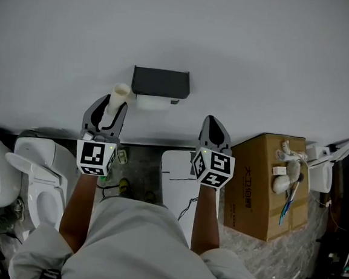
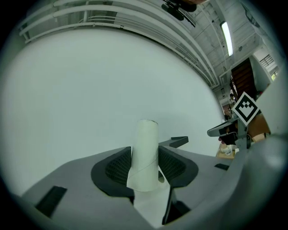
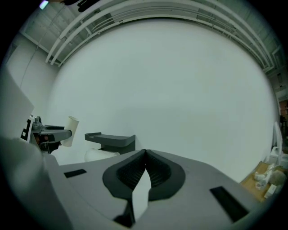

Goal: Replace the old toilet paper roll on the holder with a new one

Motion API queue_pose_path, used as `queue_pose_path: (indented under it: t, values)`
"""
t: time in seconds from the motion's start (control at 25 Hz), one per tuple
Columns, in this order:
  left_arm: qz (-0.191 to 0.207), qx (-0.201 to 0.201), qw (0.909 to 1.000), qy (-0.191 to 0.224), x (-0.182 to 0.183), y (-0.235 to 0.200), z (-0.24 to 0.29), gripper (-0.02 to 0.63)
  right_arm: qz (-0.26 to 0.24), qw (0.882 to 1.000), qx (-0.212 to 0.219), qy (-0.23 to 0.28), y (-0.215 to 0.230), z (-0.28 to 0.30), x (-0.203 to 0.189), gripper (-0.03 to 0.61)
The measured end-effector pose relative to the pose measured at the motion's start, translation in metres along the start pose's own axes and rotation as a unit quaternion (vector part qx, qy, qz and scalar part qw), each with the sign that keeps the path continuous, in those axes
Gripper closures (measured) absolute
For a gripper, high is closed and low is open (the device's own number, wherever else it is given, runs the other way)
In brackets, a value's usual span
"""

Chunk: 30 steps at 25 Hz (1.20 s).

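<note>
A black holder (image 1: 161, 83) is fixed to the white wall, with a white paper roll (image 1: 154, 104) hanging under it. My left gripper (image 1: 111, 109) is shut on a bare pale cardboard tube (image 1: 119, 96), held just left of the holder. In the left gripper view the tube (image 2: 145, 155) stands upright between the pads. My right gripper (image 1: 214, 127) hovers right of the holder, shut with nothing in it. The right gripper view has its jaws (image 3: 145, 158) pressed together, with the holder (image 3: 112, 140), roll (image 3: 96, 155) and tube (image 3: 70, 130) off to the left.
A brown cardboard box (image 1: 261, 186) with small items on top stands at the right. A white toilet (image 1: 37, 178) is at the lower left. A white lidded bin (image 1: 180, 176) sits on the floor between my arms.
</note>
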State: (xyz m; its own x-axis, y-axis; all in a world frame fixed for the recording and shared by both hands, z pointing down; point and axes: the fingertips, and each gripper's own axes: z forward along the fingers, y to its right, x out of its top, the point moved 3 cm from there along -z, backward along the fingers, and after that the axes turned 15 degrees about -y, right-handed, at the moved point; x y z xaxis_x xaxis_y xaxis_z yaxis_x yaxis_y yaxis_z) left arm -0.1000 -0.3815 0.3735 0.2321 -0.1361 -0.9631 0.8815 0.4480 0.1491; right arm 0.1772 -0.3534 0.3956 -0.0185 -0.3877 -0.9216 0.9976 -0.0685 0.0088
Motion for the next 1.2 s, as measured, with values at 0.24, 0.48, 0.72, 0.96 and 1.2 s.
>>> queue_pose_path:
  t: [0.24, 0.48, 0.72, 0.96, 1.2]
  values:
    - [-0.026, 0.008, 0.9996, 0.003, -0.002, -0.011, -0.003, 0.407, 0.01, 1.0, 0.004, 0.004, -0.003, 0.0, 0.002, 0.572]
    - [-0.043, 0.015, 0.9989, 0.001, -0.006, -0.02, -0.003, 0.407, 0.007, 1.0, 0.004, 0.001, -0.005, 0.003, 0.002, 0.572]
    - [-0.046, 0.021, 0.9987, 0.0, -0.008, -0.027, -0.001, 0.407, 0.001, 1.0, 0.006, 0.001, -0.008, 0.007, 0.005, 0.572]
    - [-0.054, 0.024, 0.9982, -0.006, -0.01, -0.033, 0.0, 0.407, -0.003, 1.0, 0.006, 0.0, -0.01, 0.011, 0.005, 0.572]
    - [-0.049, 0.025, 0.9985, -0.008, -0.011, -0.035, 0.003, 0.407, 0.0, 1.0, 0.008, -0.002, -0.008, 0.015, 0.005, 0.572]
